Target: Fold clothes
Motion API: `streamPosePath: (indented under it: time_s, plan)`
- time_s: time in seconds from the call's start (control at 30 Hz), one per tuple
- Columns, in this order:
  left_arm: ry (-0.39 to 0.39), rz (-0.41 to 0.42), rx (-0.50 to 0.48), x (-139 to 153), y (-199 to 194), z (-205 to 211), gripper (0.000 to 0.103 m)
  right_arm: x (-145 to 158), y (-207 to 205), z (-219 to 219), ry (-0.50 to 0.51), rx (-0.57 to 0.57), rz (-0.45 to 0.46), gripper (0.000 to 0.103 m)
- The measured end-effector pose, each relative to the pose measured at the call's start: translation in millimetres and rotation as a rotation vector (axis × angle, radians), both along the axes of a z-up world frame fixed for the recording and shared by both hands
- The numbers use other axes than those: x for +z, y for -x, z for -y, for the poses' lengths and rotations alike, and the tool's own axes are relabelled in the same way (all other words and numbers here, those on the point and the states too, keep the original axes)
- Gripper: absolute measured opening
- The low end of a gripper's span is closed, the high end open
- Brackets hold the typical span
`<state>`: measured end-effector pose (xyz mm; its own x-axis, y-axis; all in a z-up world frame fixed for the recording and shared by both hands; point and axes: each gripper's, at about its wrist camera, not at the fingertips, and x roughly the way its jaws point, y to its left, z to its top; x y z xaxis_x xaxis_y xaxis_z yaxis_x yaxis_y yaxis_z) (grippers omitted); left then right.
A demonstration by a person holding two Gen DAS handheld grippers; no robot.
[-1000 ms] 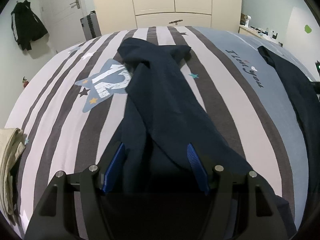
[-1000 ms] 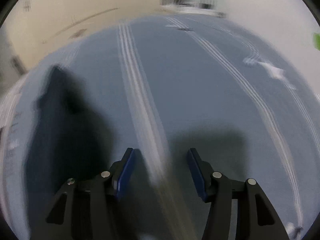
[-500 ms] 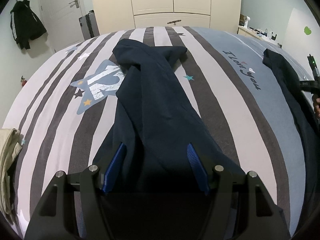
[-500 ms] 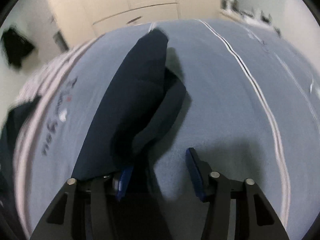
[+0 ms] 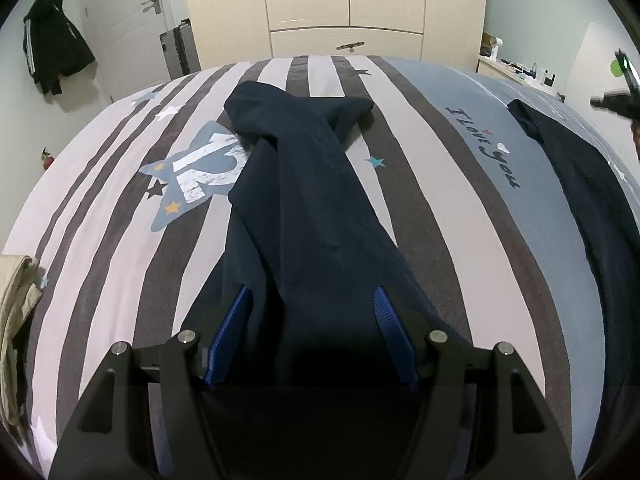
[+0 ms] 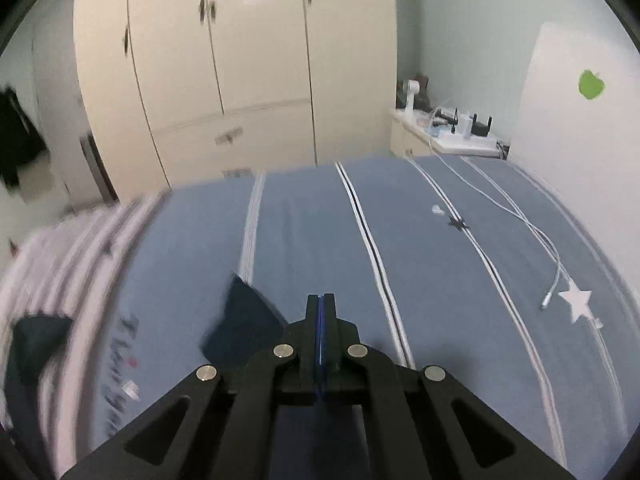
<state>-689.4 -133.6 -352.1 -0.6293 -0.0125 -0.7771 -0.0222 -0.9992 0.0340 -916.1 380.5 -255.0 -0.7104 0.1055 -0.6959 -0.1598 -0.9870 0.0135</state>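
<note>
Since half a second ago the right gripper (image 6: 320,312) has gone from wide apart beside the dark cloth to pressed together and tilted up toward the wardrobe (image 6: 224,60); the left view has barely shifted. The right jaws meet flush, but whether cloth is pinched between them cannot be told. A navy flap (image 6: 248,316) shows just left of the tips, likely the garment's far end being lifted for a fold. The left gripper (image 5: 312,320) stands wide, its blue pads (image 5: 230,332) straddling the near end of the navy garment (image 5: 296,184), which lies lengthwise on the striped bed cover (image 5: 104,216). It seems set there ready to pin or grab that end. A second dark stretch of cloth (image 5: 592,200) lies to the right on the blue part of the cover. Beige clothing (image 5: 16,312) sits at the left edge.
</note>
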Motion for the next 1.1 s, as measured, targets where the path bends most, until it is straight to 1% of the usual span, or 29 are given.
streamPosePath:
  time_s: [0.03,0.07,0.1,0.13,0.17,0.23,0.3,0.4,0.47,0.5,0.57,0.6,0.63,0.73,0.83,0.87,0.93,0.97,1.0,1.03,1.07,1.1]
  plan:
    - [-0.001,0.0,-0.002,0,0,-1,0.062,-13,0,-5,0.004,0.001,0.036,0.001]
    - [0.001,0.002,-0.007,0,-1,-2,0.062,-26,1,-10,0.008,0.002,0.071,0.005]
    - [0.004,0.004,-0.013,-1,-1,-2,0.062,-39,1,-15,0.013,0.003,0.107,0.023]
    - [0.008,0.005,-0.019,-1,-1,-2,0.062,-45,10,-19,0.03,-0.009,0.121,0.044]
    - [0.009,0.007,-0.026,-1,-1,-1,0.062,-56,3,-24,0.053,-0.031,0.127,0.048]
    - [0.005,0.011,-0.032,-2,-2,1,0.062,-77,-7,-29,0.099,-0.05,0.163,0.048]
    - [0.007,0.017,-0.034,-4,-3,2,0.062,-95,-13,-37,0.158,-0.033,0.203,0.048]
    - [0.009,0.022,-0.034,-7,-3,3,0.062,-111,-12,-26,0.155,0.033,0.235,0.047]
    - [0.007,0.025,-0.03,-9,-3,2,0.062,-115,-16,-9,0.16,0.098,0.253,0.046]
    - [0.006,0.025,-0.028,-9,-3,2,0.062,-116,-16,0,0.159,0.129,0.258,0.038]
    - [0.005,0.026,-0.027,-10,-2,1,0.062,-116,-15,16,0.156,0.187,0.258,0.029]
    - [0.005,0.025,-0.028,-10,-2,1,0.062,-114,-15,24,0.154,0.214,0.252,0.012]
    - [0.006,0.025,-0.029,-10,-2,1,0.062,-110,-16,32,0.165,0.245,0.239,0.007]
    - [0.004,0.028,-0.026,-11,-2,2,0.062,-86,-27,73,0.142,0.377,0.167,0.006]
    - [-0.002,0.026,-0.015,-10,-2,2,0.062,-88,-39,107,0.189,0.532,0.174,0.006]
    - [-0.006,0.026,-0.012,-10,-2,2,0.062,-91,-51,129,0.158,0.596,0.195,0.006]
    - [-0.014,0.025,-0.01,-8,-2,4,0.062,-99,-74,156,0.091,0.666,0.227,0.007]
    - [-0.019,0.025,-0.011,-7,-2,4,0.062,-98,-79,155,0.081,0.657,0.212,0.007]
    - [-0.019,0.022,-0.012,-5,-2,5,0.062,-94,-82,147,0.111,0.618,0.194,0.007]
    - [-0.016,0.016,-0.013,-4,-3,6,0.062,-90,-85,138,0.142,0.578,0.177,0.012]
    - [-0.014,0.014,-0.015,-3,-4,6,0.062,-81,-85,121,0.187,0.505,0.144,0.017]
    - [-0.013,0.014,-0.015,-2,-4,7,0.062,-74,-84,105,0.19,0.435,0.109,0.031]
